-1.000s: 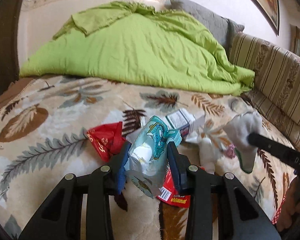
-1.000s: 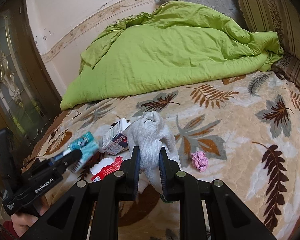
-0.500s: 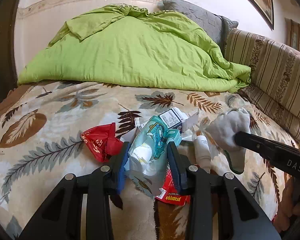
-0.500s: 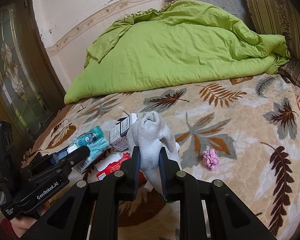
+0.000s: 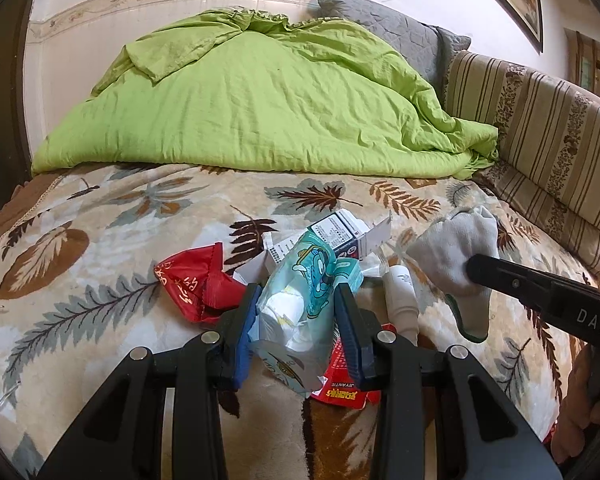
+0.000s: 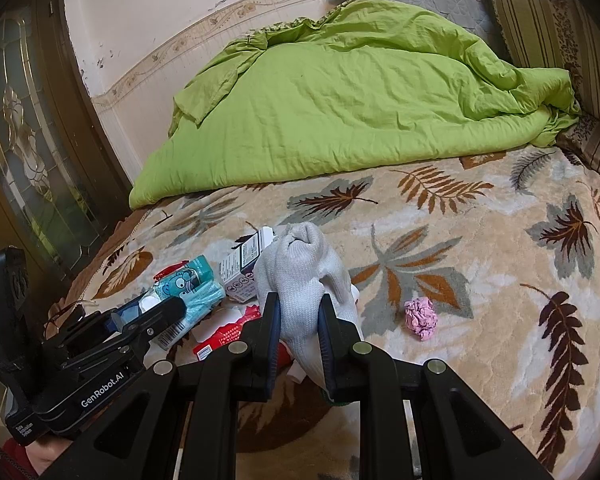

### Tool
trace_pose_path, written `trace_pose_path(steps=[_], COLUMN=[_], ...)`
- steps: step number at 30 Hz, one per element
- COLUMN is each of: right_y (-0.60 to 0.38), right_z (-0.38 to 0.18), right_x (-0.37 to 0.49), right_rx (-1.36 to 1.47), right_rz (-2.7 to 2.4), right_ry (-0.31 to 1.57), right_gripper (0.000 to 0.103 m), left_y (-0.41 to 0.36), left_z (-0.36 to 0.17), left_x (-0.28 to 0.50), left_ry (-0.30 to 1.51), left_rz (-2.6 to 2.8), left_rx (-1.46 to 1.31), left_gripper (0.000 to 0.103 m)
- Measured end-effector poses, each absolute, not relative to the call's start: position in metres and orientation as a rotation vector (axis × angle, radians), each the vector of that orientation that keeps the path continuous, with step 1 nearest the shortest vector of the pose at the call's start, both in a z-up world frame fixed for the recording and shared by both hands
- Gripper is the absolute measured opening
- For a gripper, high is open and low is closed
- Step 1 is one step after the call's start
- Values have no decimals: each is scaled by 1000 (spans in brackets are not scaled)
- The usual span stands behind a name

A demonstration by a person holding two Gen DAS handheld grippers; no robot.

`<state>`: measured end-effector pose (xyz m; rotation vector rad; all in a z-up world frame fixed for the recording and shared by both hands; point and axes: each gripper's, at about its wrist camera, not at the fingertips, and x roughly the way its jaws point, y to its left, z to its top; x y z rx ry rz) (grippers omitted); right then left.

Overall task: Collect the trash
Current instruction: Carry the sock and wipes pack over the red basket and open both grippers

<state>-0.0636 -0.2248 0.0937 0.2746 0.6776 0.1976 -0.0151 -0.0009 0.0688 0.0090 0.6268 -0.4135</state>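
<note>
Underneath us we see a bed with a leaf-patterned blanket (image 6: 480, 248), a green duvet (image 6: 340, 92) heaped at twelve o'clock against the wall and a glazed door (image 6: 24, 140) at nine o'clock. Our left gripper (image 5: 296, 312) is clamped on a teal wipes packet (image 5: 304, 288) above the litter pile, and our right gripper (image 6: 298, 320) pinches a white sock (image 6: 300, 276), a pink paper wad (image 6: 420, 316) lying at three o'clock. Beneath the packet a red wrapper (image 5: 342, 390) is largely hidden, its print unreadable.

Black left gripper (image 5: 296, 320), blue pads, silver screws, right gripper (image 6: 298, 320) alike, possibly red sleeve
</note>
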Motion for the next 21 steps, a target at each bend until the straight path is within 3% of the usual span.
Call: trace_pose_path(steps=[8, 21], right_y=[-255, -403], right_z=[112, 153], right_x=[-93, -279], right_rx=[389, 483], right_rz=[170, -131], right_ry=[616, 552], right_gripper=[19, 19], left_y=[-8, -115], left_z=[76, 114], left_x=[-30, -128], left_ry=[617, 594], left_rz=[-474, -842], left_rx=[-20, 40], left_gripper=[36, 36])
